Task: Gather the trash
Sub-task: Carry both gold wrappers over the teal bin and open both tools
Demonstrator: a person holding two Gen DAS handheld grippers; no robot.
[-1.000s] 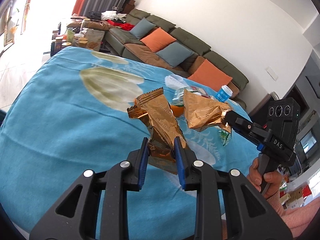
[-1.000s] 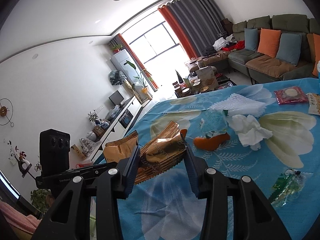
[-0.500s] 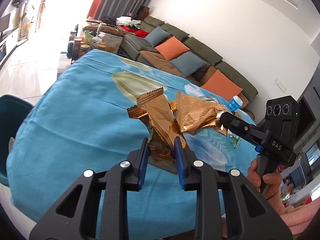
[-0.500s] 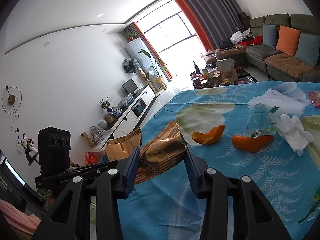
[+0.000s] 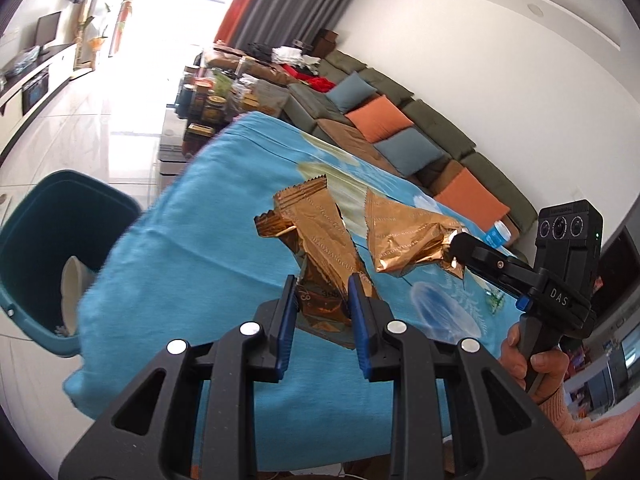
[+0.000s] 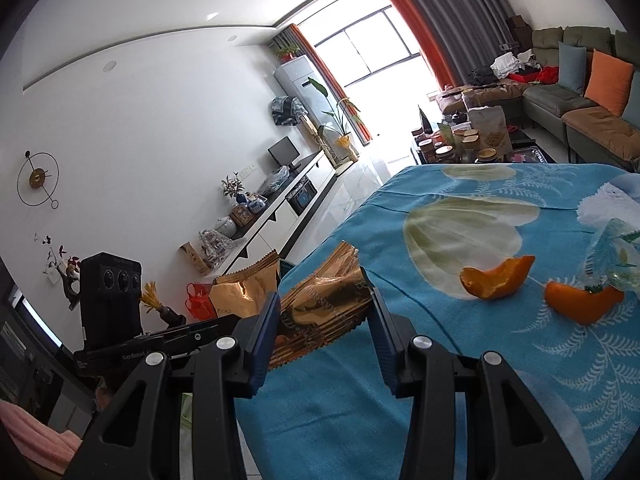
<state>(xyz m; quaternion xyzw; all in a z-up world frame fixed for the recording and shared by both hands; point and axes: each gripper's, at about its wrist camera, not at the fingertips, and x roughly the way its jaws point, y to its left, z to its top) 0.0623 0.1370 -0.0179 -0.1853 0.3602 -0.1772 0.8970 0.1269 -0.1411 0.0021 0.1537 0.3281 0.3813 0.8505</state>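
Left wrist view shows the left gripper (image 5: 322,298) with its jaws squeezed on a shiny gold wrapper (image 5: 320,240). That wrapper sticks up above the near edge of the table with the blue cloth (image 5: 192,248). Just to its right, the right gripper (image 5: 454,249) pinches a second gold wrapper (image 5: 404,240) at its tip. A hand (image 5: 532,364) holds that gripper's handle. Past the left edge of the table sits a teal bin (image 5: 36,216) on the floor, with something pale inside.

Right wrist view shows the right gripper (image 6: 324,312) with its jaws clamped on the second gold wrapper (image 6: 320,304), held over the near left corner of the table (image 6: 460,400). The first gold wrapper (image 6: 244,292) is just to the left, past the table edge. Two pieces of orange peel (image 6: 496,282) lie on the cloth toward the right edge, near a crumpled clear plastic bag (image 6: 616,252).
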